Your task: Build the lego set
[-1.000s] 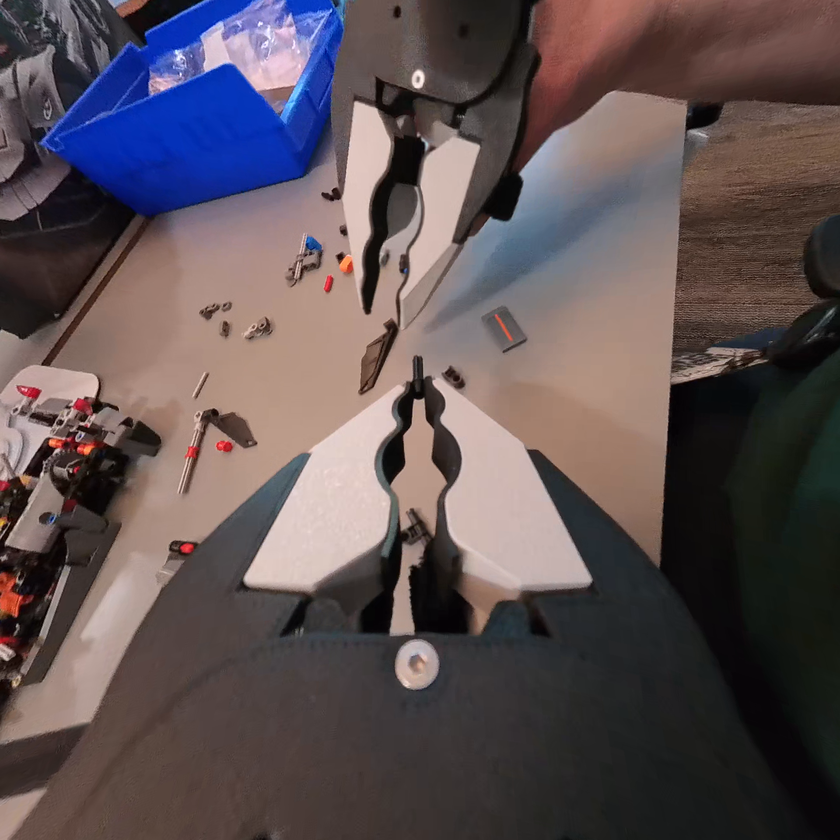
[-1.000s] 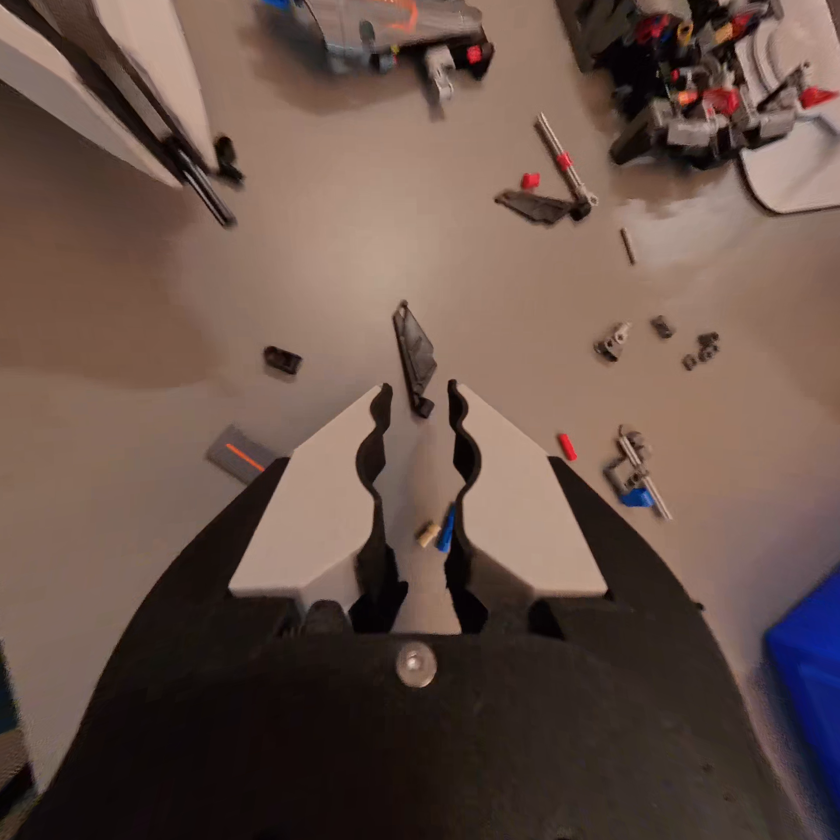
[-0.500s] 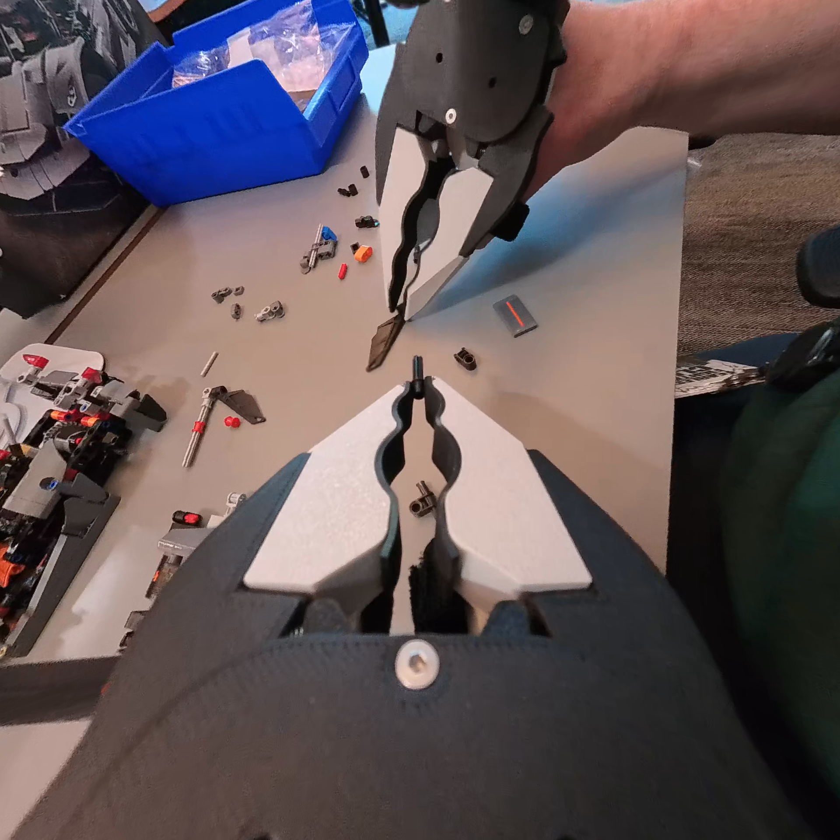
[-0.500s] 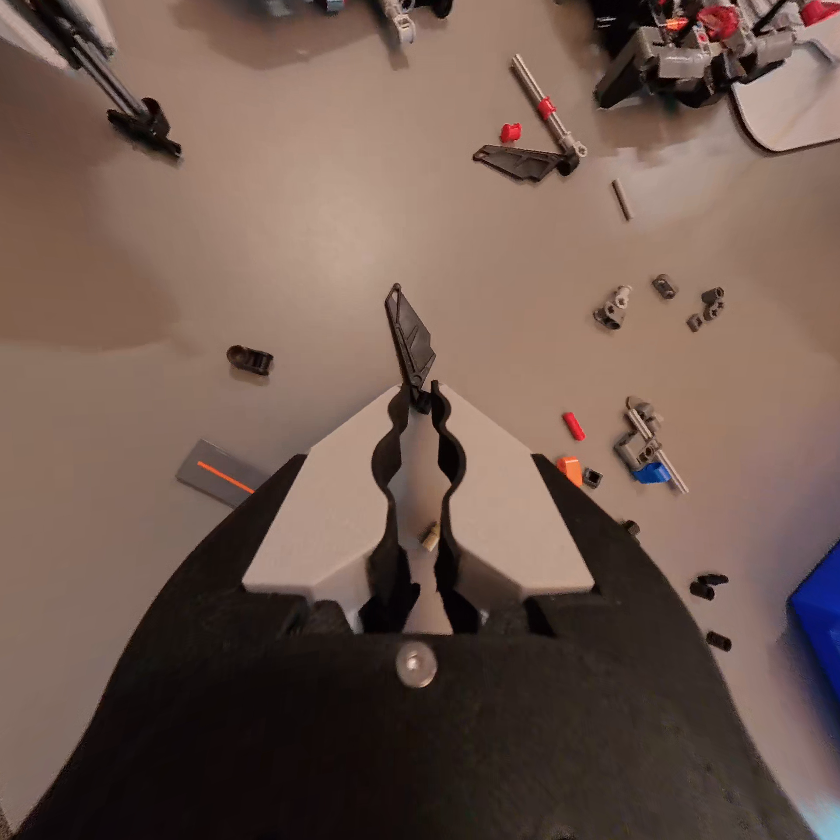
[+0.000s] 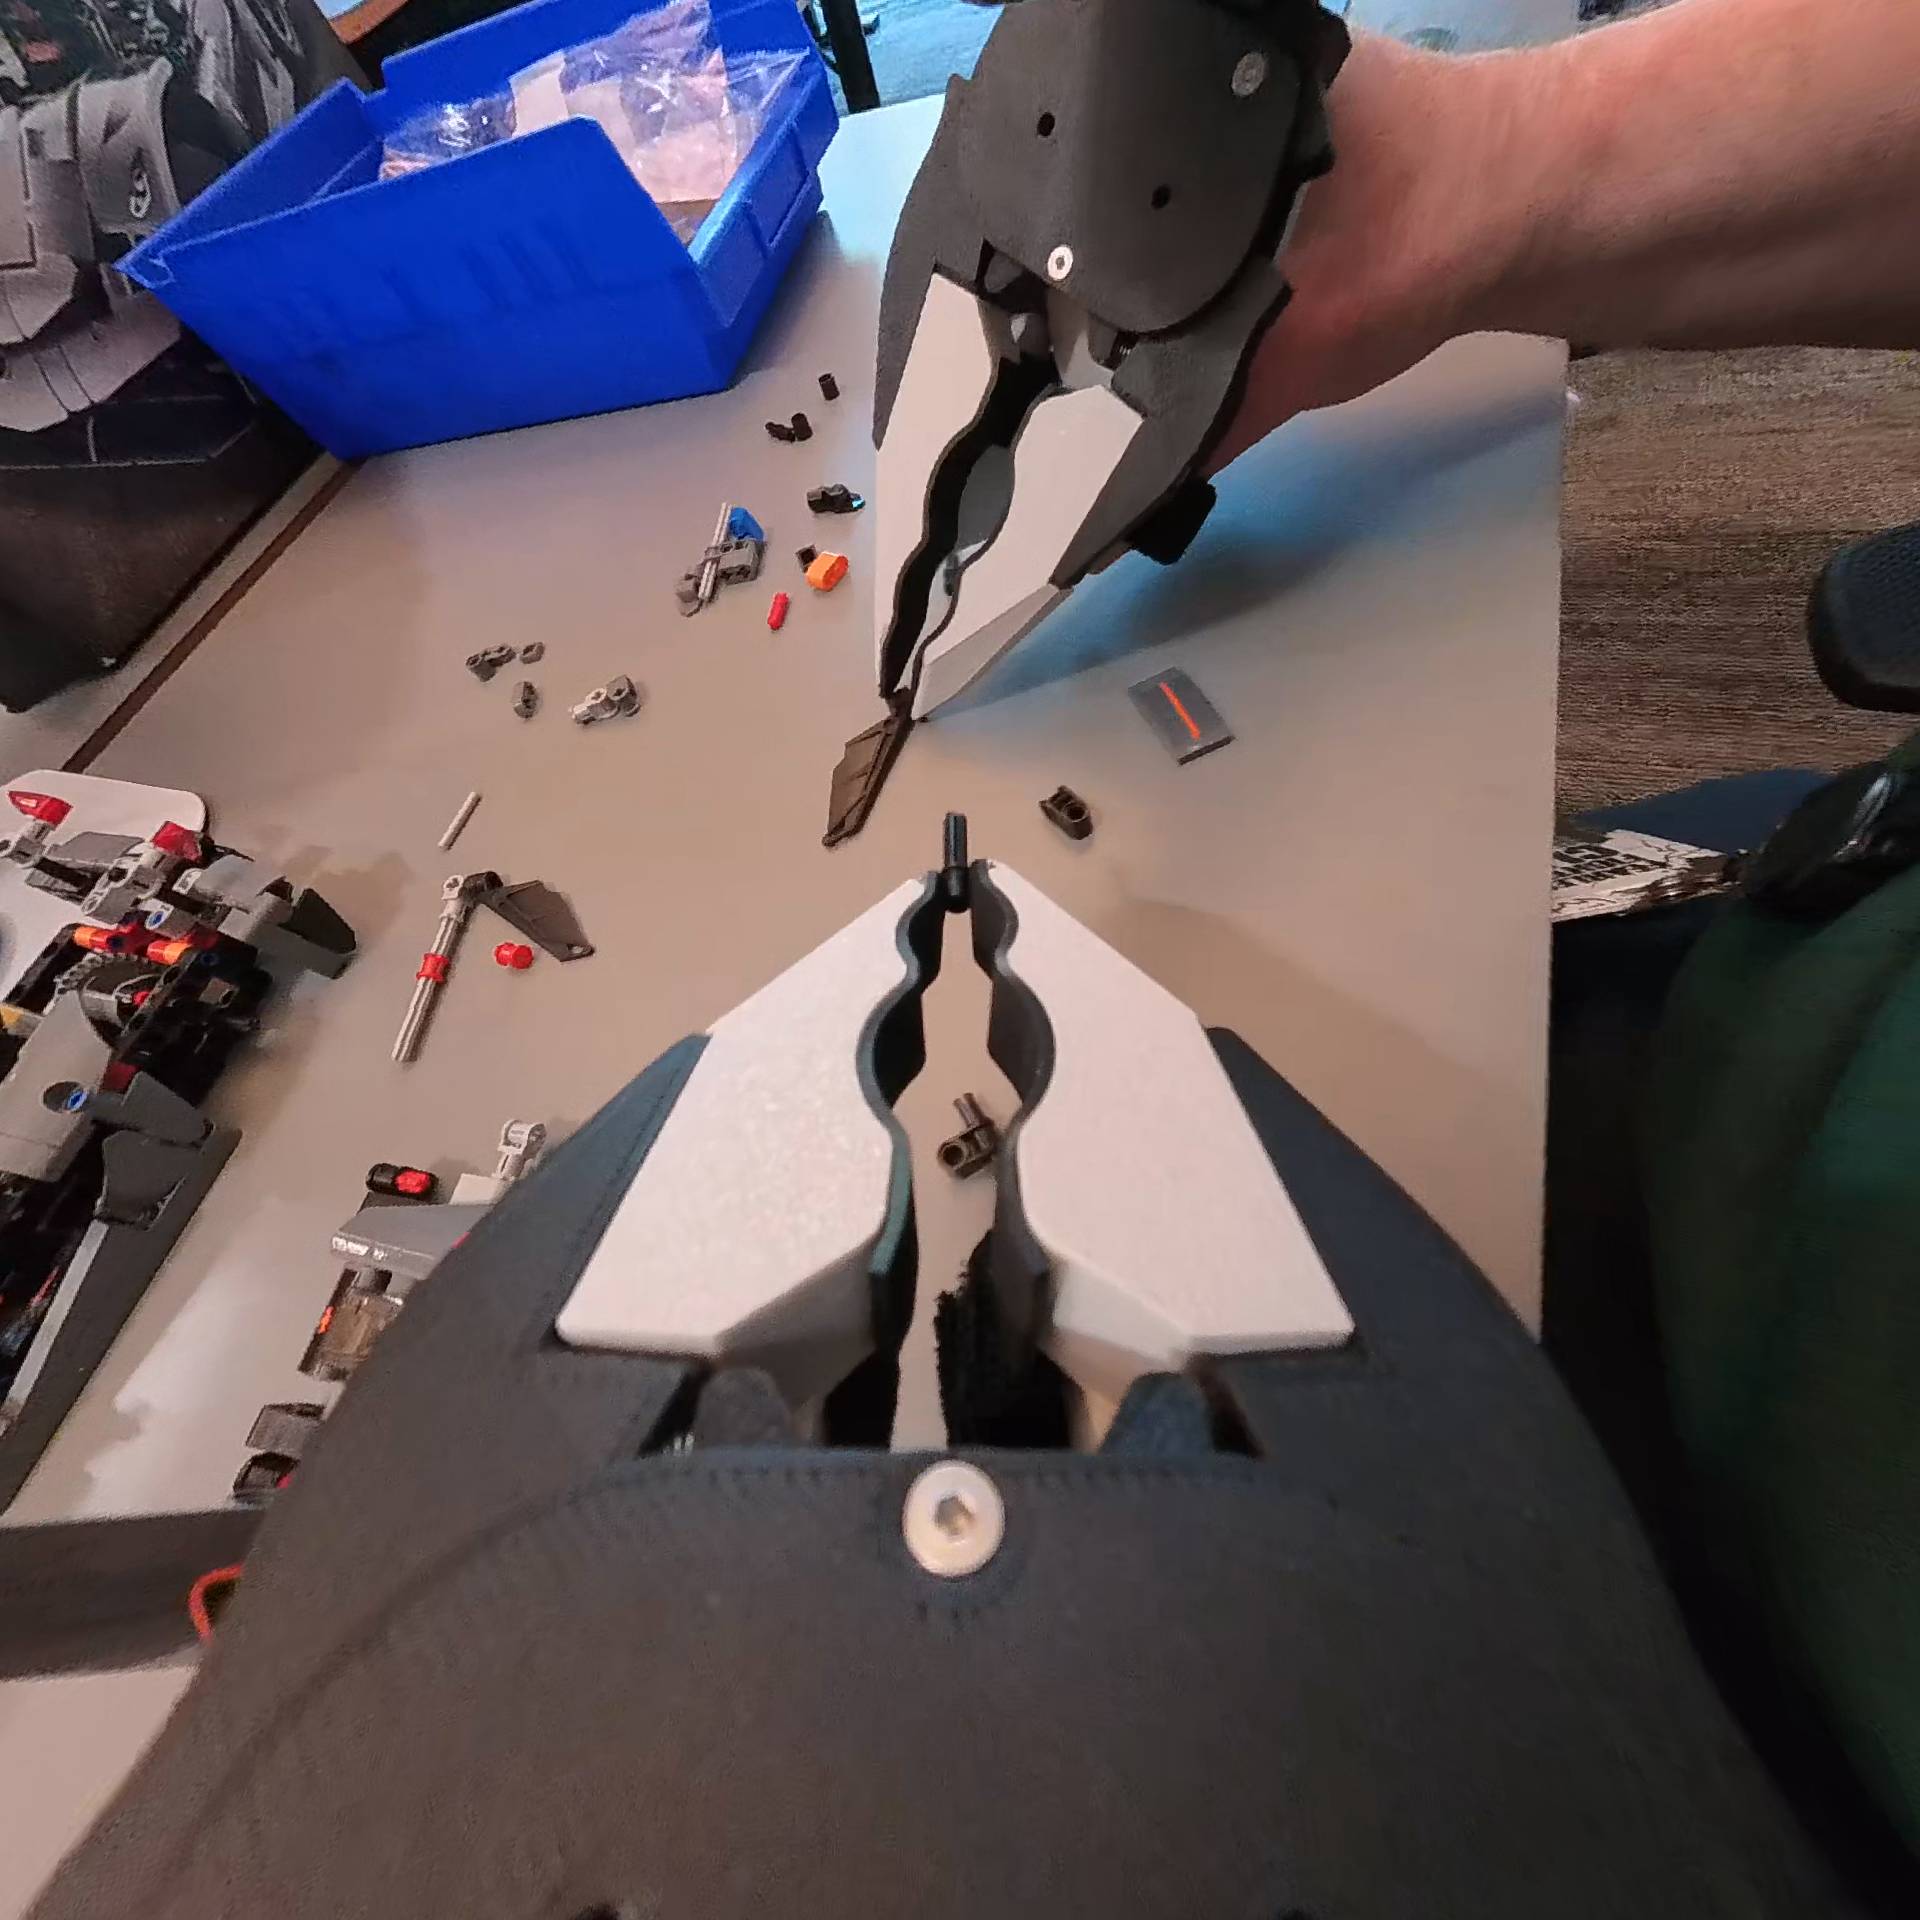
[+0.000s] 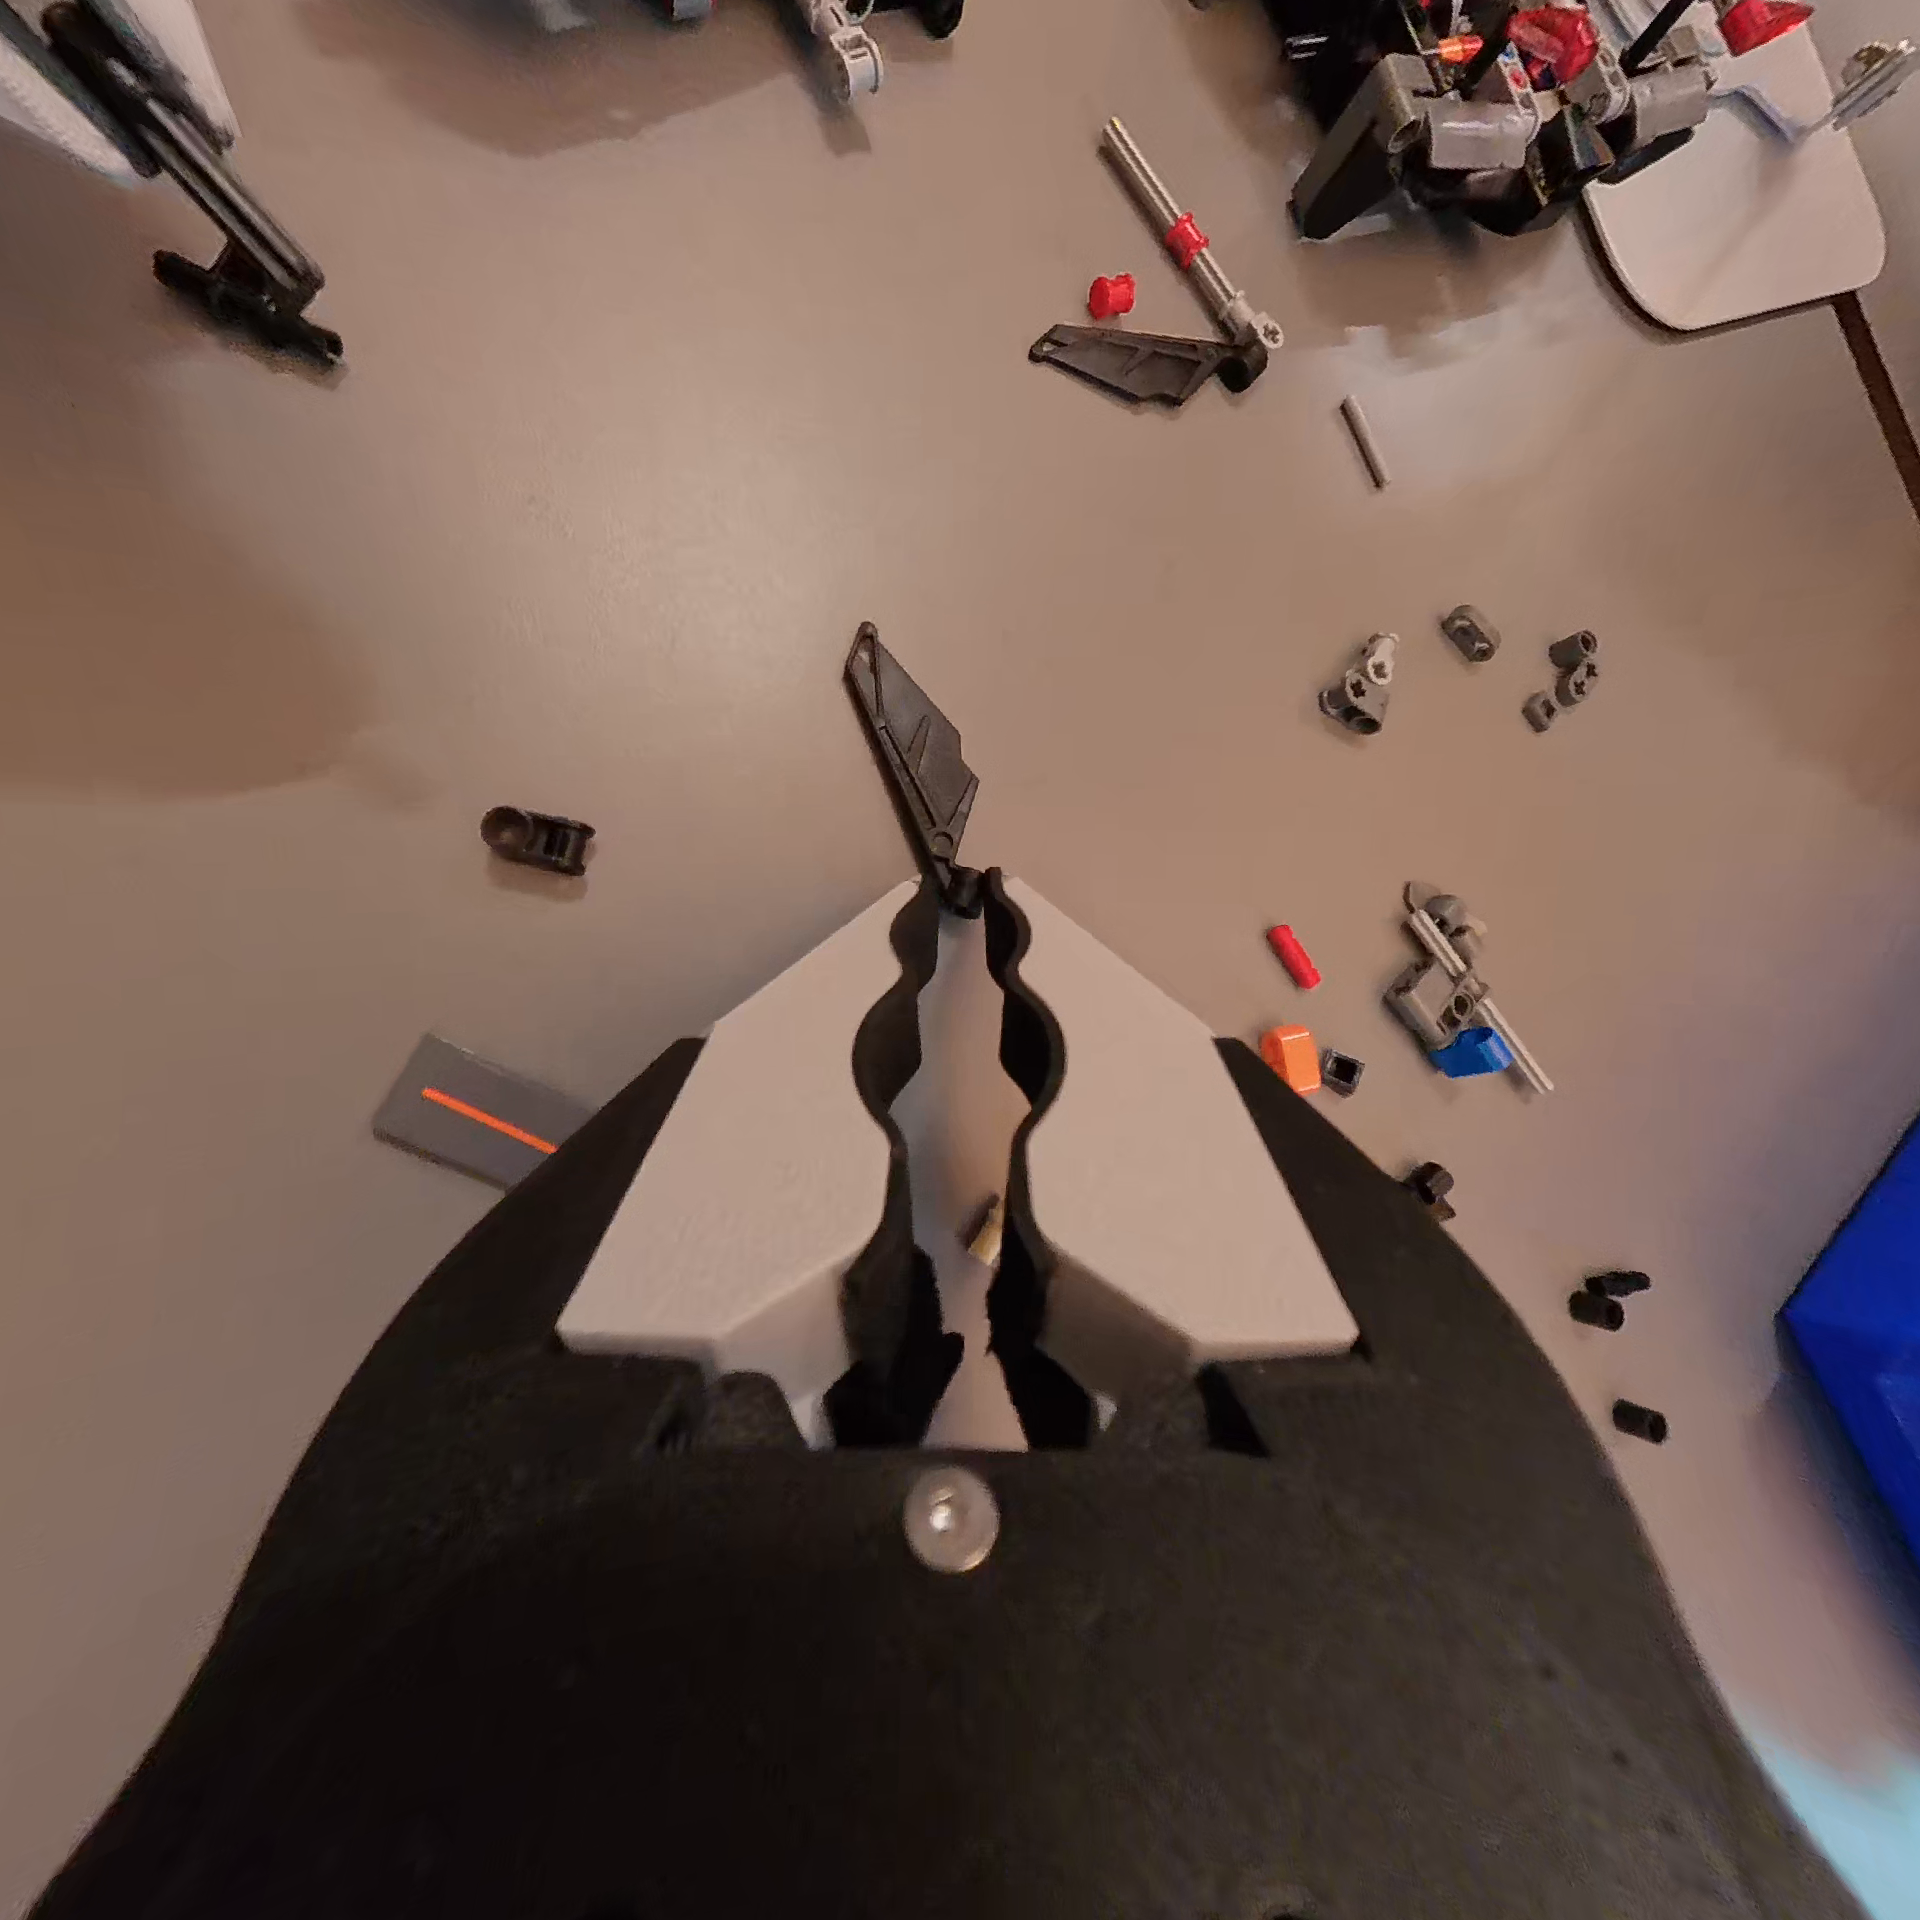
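Since 1 second ago my right gripper [image 6: 964, 896] has come down and its fingers are now clamped on the base of the black wing piece [image 6: 914, 750], which lies on the table [image 6: 644, 582] pointing ahead of the tips. My left gripper [image 5: 954, 891] stays pinched on a black pin [image 5: 953, 844], level above the table.
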### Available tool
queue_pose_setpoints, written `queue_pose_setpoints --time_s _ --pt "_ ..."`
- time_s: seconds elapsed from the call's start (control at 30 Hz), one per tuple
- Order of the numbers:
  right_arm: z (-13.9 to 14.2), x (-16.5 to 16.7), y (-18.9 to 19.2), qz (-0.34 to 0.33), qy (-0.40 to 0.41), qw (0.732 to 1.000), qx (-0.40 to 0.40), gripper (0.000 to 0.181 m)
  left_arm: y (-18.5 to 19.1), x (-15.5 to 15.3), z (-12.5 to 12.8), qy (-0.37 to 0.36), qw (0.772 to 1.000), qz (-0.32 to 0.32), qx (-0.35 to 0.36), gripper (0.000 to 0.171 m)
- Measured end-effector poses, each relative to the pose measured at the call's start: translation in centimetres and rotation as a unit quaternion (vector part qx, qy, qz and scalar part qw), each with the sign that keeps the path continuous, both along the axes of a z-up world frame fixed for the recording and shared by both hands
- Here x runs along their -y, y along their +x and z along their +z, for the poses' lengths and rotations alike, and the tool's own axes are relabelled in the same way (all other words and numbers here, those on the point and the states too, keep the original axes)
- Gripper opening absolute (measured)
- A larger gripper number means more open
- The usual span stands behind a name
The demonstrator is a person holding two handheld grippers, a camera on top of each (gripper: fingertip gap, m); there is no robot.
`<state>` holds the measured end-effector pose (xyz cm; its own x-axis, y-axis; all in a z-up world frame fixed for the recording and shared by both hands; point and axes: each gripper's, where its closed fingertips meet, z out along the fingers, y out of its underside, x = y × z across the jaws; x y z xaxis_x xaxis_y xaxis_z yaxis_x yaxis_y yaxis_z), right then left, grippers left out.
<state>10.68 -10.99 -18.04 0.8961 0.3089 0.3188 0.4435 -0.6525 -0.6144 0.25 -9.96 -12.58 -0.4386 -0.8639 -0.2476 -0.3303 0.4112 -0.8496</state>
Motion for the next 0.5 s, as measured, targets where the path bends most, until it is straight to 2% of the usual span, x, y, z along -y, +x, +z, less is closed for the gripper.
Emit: queue_pose_setpoints --time_s 0.37,0.5 --pt "0.9 -0.1 -0.1 -0.006 0.021 0.993 -0.114 0.0 0.9 -0.4 -0.1 -0.024 1.0 0.016 -0.006 0.003" --pt "0.8 0.1 0.1 -0.005 0.018 0.994 -0.11 0.0 1.2 -0.3 -0.2 -0.027 0.999 0.016 -0.011 0.003"
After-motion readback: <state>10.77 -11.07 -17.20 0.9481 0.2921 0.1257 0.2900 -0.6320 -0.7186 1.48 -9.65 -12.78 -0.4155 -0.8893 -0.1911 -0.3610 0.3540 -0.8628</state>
